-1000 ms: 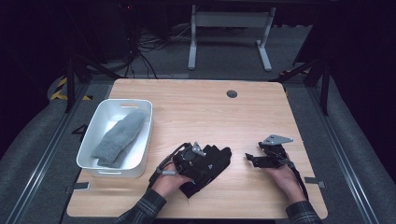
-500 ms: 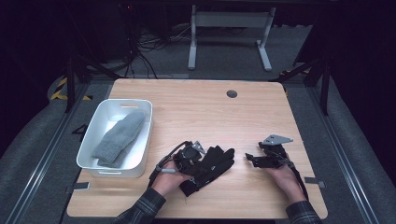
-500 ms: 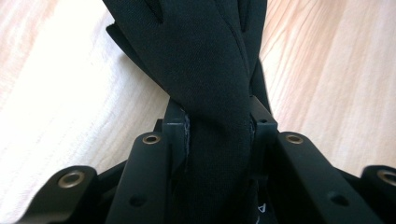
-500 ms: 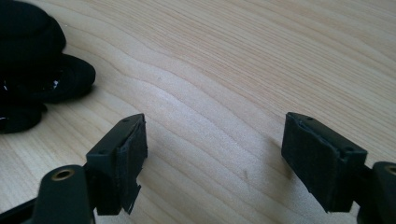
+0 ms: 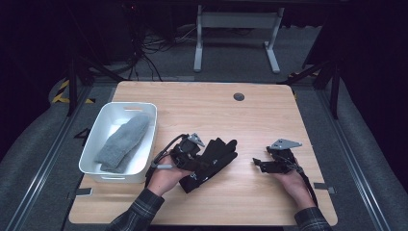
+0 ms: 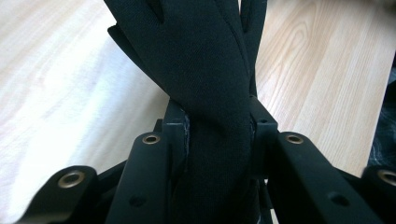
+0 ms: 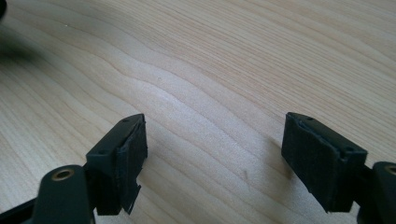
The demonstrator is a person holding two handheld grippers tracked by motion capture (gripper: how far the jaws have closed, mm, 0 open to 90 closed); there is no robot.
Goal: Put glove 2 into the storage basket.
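One black glove (image 5: 211, 161) lies front-centre on the worktop (image 5: 269, 115), pinched in the left hand-held gripper (image 5: 192, 156), whose jaws have just been closing on it. Right hand-held gripper (image 5: 262, 163) rests nearby, wide open, empty. Grey mitten (image 5: 122, 142) sits in white bin (image 5: 96, 139).

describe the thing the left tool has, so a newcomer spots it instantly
On the wooden table, look right of the white bin near the front edge. There the left tool is clamped on a black glove, fingers splayed; the grey mitten lies in the bin.
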